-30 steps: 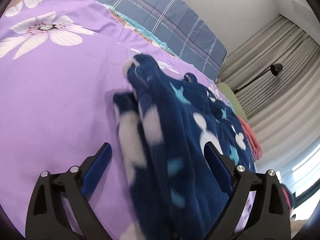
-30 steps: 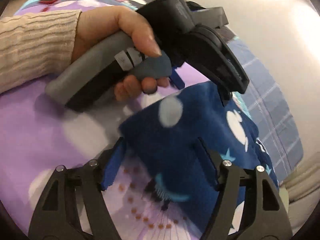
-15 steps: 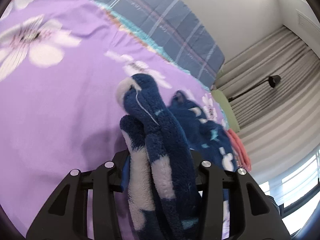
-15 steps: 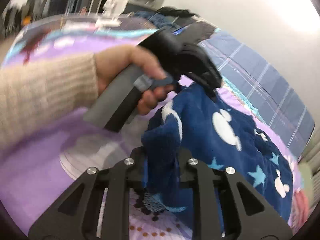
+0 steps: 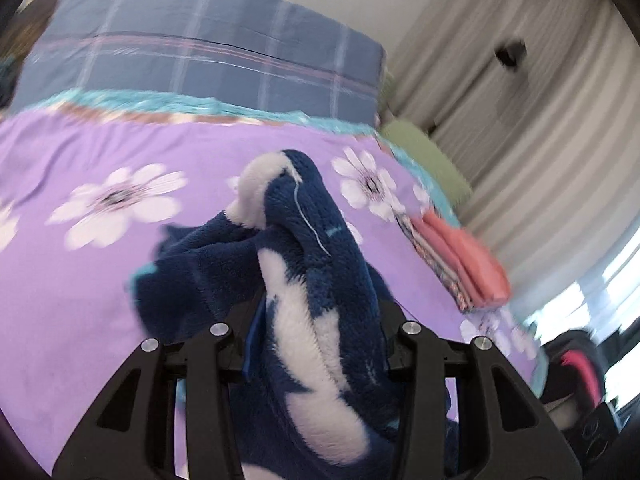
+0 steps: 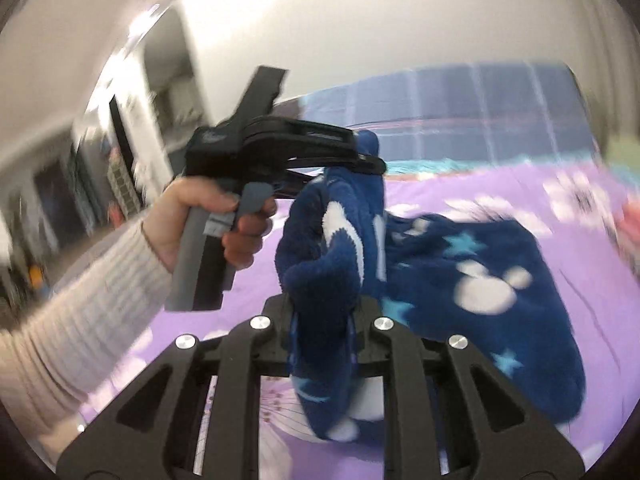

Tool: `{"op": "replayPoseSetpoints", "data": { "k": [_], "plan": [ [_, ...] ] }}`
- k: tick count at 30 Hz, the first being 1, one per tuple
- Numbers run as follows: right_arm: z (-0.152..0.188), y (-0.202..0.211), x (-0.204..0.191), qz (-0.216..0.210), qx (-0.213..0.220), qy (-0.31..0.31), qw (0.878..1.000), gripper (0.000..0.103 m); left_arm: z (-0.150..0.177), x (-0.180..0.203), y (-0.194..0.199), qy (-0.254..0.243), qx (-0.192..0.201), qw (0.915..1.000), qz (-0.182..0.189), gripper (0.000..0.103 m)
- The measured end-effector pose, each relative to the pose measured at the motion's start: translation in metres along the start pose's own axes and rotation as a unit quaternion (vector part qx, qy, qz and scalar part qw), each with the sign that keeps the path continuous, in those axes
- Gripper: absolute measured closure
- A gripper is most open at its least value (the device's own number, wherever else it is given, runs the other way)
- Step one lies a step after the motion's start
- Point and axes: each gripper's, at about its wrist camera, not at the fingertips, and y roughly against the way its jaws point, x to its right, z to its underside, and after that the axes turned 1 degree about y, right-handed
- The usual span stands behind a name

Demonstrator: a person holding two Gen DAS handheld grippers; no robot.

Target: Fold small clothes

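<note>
A: Any writing to read?

B: None legible. There is a small mark on the black body of the left gripper in the right wrist view, too blurred to make out.

A: Where is the garment?

B: The navy fleece garment, with white mouse-head shapes and pale blue stars, is bunched between the jaws of the left gripper, which are clamped on a thick fold. The right gripper pinches a second, thinner fold of the same garment, jaws nearly together on it. Both held corners are lifted off the purple flowered bedspread; the rest trails down to the right and lies on the spread.

A: And the left hand?

B: The hand in a cream ribbed sleeve grips the grey handle.

A: Room around it?

B: Open bedspread to the left and ahead. A blue plaid pillow lies along the far edge. Folded pink clothes sit near the bed's right edge, with a green cushion beyond them and curtains behind.
</note>
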Motion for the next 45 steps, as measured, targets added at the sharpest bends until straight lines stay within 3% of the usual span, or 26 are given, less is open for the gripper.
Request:
{"op": "replayPoseSetpoints", "data": {
  "k": [4, 9, 12, 16, 20, 23, 26, 28, 29, 30, 33, 35, 37, 40, 43, 45],
  "plan": [
    [0.014, 0.022, 0.081, -0.004, 0.004, -0.116, 0.993, 0.087, 0.002, 0.063, -0.075, -0.072, -0.043, 0.995, -0.055, 0.057],
    [0.053, 0.033, 0.158, -0.013, 0.002, -0.246, 0.969, 0.088, 0.021, 0.106, -0.148, -0.134, -0.093, 0.9818, -0.096, 0.055],
    [0.075, 0.034, 0.178, -0.012, -0.011, -0.267, 0.964, 0.088, 0.027, 0.122, -0.168, -0.152, -0.106, 0.9779, -0.097, 0.05],
    [0.093, 0.035, 0.199, -0.049, -0.016, -0.311, 0.949, 0.087, 0.03, 0.129, -0.167, -0.158, -0.097, 0.9798, -0.075, 0.045],
    [0.091, 0.036, 0.188, -0.049, -0.012, -0.292, 0.955, 0.087, 0.031, 0.131, -0.156, -0.162, -0.084, 0.9811, -0.065, 0.043],
    [0.09, 0.04, 0.183, -0.049, -0.006, -0.283, 0.958, 0.087, 0.022, 0.136, -0.115, -0.178, -0.019, 0.981, -0.075, 0.043],
    [0.092, 0.036, 0.191, -0.05, -0.006, -0.288, 0.956, 0.087, 0.018, 0.139, -0.069, -0.234, 0.039, 0.965, -0.112, 0.043],
    [0.094, 0.035, 0.194, -0.054, -0.006, -0.295, 0.954, 0.087, 0.02, 0.127, -0.041, -0.26, 0.055, 0.9533, -0.143, 0.044],
    [0.094, 0.035, 0.194, -0.055, -0.006, -0.296, 0.954, 0.087, 0.022, 0.117, -0.032, -0.265, 0.054, 0.9502, -0.155, 0.051],
    [0.093, 0.035, 0.193, -0.053, -0.005, -0.294, 0.954, 0.087, 0.024, 0.105, -0.027, -0.265, 0.046, 0.9497, -0.161, 0.068],
    [0.092, 0.034, 0.194, -0.05, -0.006, -0.291, 0.955, 0.087, 0.037, 0.065, -0.035, -0.241, -0.009, 0.9577, -0.157, 0.087],
    [0.091, 0.033, 0.195, -0.048, -0.007, -0.292, 0.955, 0.086, 0.048, 0.051, -0.049, -0.232, -0.044, 0.964, -0.122, 0.091],
    [0.09, 0.035, 0.193, -0.041, -0.011, -0.287, 0.957, 0.083, 0.062, 0.055, -0.068, -0.263, -0.054, 0.9552, -0.125, 0.091],
    [0.083, 0.053, 0.188, 0.016, -0.007, -0.258, 0.966, 0.061, 0.069, 0.066, -0.091, -0.297, -0.063, 0.9435, -0.132, 0.093],
    [0.069, 0.077, 0.178, 0.076, 0.015, -0.188, 0.979, 0.059, 0.067, 0.074, -0.104, -0.3, -0.066, 0.9451, -0.111, 0.098],
    [0.06, 0.081, 0.172, 0.07, 0.011, -0.151, 0.986, 0.058, 0.068, 0.076, -0.111, -0.3, -0.067, 0.9454, -0.109, 0.099]
  ]
}}
